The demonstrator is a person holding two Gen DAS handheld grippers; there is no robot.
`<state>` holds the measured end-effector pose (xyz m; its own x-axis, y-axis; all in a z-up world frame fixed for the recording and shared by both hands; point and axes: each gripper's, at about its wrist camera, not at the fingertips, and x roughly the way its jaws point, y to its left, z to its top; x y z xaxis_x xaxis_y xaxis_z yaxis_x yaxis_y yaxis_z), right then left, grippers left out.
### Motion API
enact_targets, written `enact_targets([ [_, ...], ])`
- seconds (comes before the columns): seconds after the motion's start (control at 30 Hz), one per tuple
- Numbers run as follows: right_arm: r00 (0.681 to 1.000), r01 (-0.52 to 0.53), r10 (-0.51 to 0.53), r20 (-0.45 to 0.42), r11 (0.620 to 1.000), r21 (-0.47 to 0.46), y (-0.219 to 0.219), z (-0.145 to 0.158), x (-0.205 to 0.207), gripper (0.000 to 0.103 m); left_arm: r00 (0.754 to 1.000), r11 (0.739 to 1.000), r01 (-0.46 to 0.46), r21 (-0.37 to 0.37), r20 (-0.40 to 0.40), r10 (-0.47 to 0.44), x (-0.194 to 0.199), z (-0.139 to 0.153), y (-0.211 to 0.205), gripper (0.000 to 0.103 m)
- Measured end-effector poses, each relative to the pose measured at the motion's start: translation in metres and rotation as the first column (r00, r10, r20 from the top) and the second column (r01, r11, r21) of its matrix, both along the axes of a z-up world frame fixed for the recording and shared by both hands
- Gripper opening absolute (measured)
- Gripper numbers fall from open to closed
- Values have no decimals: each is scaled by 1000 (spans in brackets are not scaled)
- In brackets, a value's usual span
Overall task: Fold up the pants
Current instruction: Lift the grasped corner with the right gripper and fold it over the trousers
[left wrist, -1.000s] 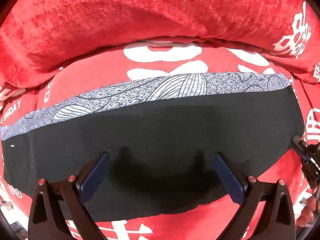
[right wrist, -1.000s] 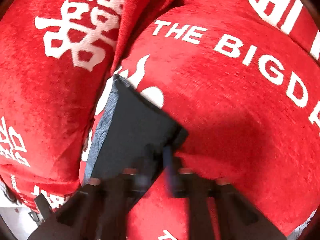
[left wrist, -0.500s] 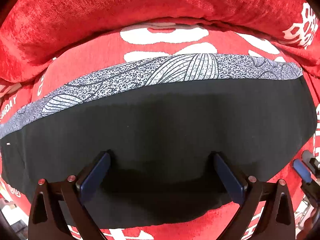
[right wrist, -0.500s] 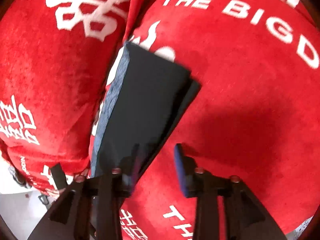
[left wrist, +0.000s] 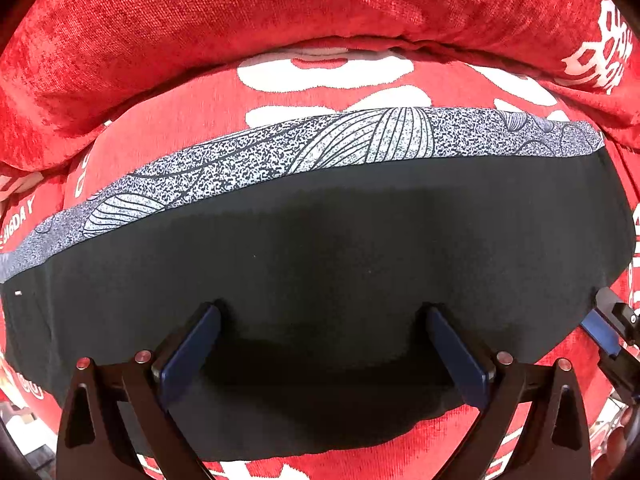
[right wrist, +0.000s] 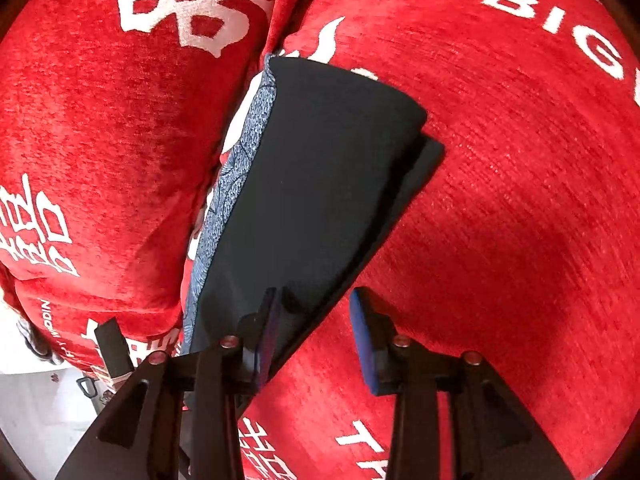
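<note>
Currently the pants (left wrist: 320, 264) lie flat on the red sofa seat (right wrist: 520, 184), folded into a long black strip with a grey patterned band (left wrist: 304, 148) along the far edge, close to the backrest (left wrist: 280, 12).

The left gripper (left wrist: 320, 344) hangs over the strip's near middle, jaws spread wide and empty. The right gripper (right wrist: 316, 320) sits at the strip's right end, jaws parted and holding nothing; the near edge of the cloth passes by its left finger (right wrist: 268, 332). In the right wrist view a lower layer juts out past the top layer at the far left end.

Judged step: set up the next fold, end over end.
- Take each grip at a corner, through all layers.
- Even out the offset layer first, or it will likely show after folding.
- Lift only enough to clear the seat; the plush cover will probably drag the cloth.
- Lay the end down square with the patterned band.

Surface: soft red plush with white lettering and characters. It will likely yield under pressure, so press lightly. A pale floor (right wrist: 36, 420) shows at the lower left of the right wrist view.
</note>
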<state>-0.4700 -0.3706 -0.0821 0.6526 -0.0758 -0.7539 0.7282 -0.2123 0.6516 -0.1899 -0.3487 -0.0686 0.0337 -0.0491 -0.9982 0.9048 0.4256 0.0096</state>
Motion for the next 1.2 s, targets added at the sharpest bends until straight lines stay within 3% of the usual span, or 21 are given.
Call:
enact_targets([
  [0.33, 999, 35, -35, 38, 999, -19, -7, -7, -5, 40, 1000, 1000, 0, -4, 3, 0, 2, -1, 0, 103],
  [0.6, 998, -12, 16, 63, 998, -65, -12, -4, -7, 42, 1000, 1000, 11, -4, 2, -11, 4, -3, -3, 103],
  [0.83, 983, 105, -92, 156, 991, -78, -13, -15, -23, 42, 999, 999, 34, -24, 10, -34, 7, -2, -3, 103],
  [0.87, 978, 124, -109, 176, 989, -75, -20, -19, -18, 42, 999, 999, 35, -25, 12, -35, 7, 1, -4, 99],
  [0.9, 974, 134, -120, 192, 989, -61, -25, -21, -11, 40, 999, 999, 33, -33, 20, -32, 7, 6, -6, 83],
  [0.93, 974, 135, -124, 191, 990, -47, -28, -23, -8, 36, 999, 998, 35, -47, 34, -34, 8, 15, -7, 77],
  [0.97, 975, 138, -131, 179, 990, -31, -32, -23, -4, 17, 998, 997, 43, -56, 50, -40, 9, 21, -7, 75],
  [1.0, 977, 132, -124, 172, 991, -36, -34, -19, -2, 14, 996, 996, 52, -78, 77, -46, 11, 28, -8, 75],
  [1.1, 989, 55, -39, 146, 992, -110, -36, 8, 5, 13, 993, 992, 70, -107, 102, -59, 12, 34, -11, 75],
  [1.2, 993, -39, 59, 101, 981, -191, -32, 37, 11, 13, 995, 994, 89, -67, 55, -85, 1, 11, -19, 75],
])
